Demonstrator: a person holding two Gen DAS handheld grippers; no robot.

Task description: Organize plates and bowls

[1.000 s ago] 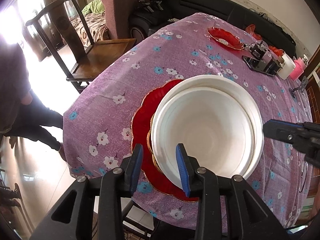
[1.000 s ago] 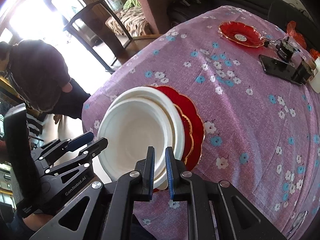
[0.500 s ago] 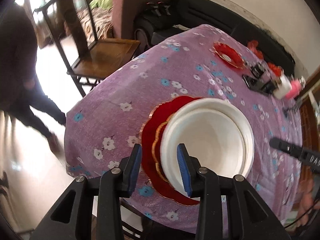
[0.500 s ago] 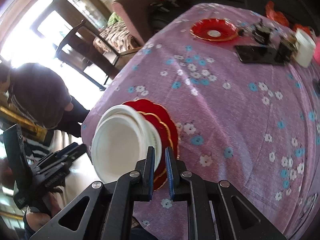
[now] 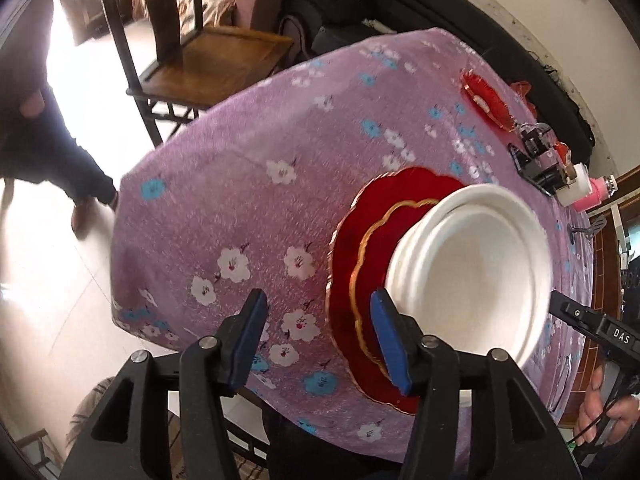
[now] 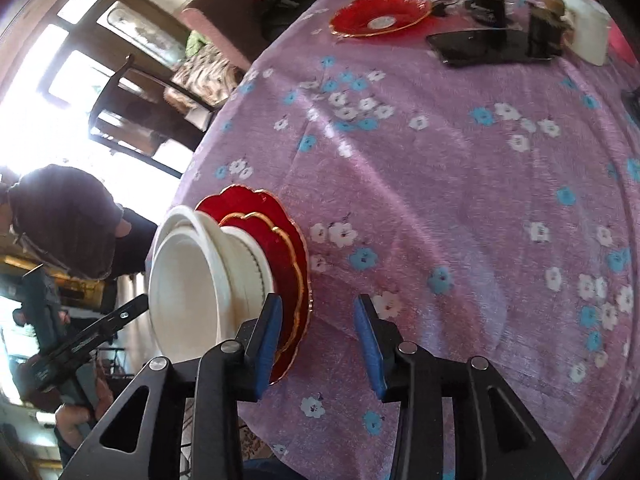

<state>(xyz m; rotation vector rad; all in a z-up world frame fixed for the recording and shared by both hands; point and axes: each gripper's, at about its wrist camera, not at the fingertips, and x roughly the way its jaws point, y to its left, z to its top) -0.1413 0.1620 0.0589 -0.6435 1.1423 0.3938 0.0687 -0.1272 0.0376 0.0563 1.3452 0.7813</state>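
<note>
A stack of white bowls (image 5: 476, 276) sits on two nested red plates with gold rims (image 5: 360, 240) near the table's near edge. The stack also shows in the right wrist view (image 6: 192, 284), on the red plates (image 6: 280, 240). My left gripper (image 5: 318, 334) is open and empty, hovering just left of the stack. My right gripper (image 6: 318, 338) is open and empty, just right of the stack. A third red plate (image 6: 380, 14) lies alone at the far side; it also shows in the left wrist view (image 5: 484, 98).
The purple flowered tablecloth (image 6: 460, 180) covers the round table. A black phone (image 6: 484, 46), black devices, a white cup (image 6: 586, 30) and a pink item (image 5: 596, 196) sit at the far side. A wooden chair (image 5: 208, 60) and a standing person (image 6: 64, 220) are beside the table.
Both grippers have opened wider and drawn back and outward from the stack. The left one has swung left, the right one right. The bowls and plates stay put.
</note>
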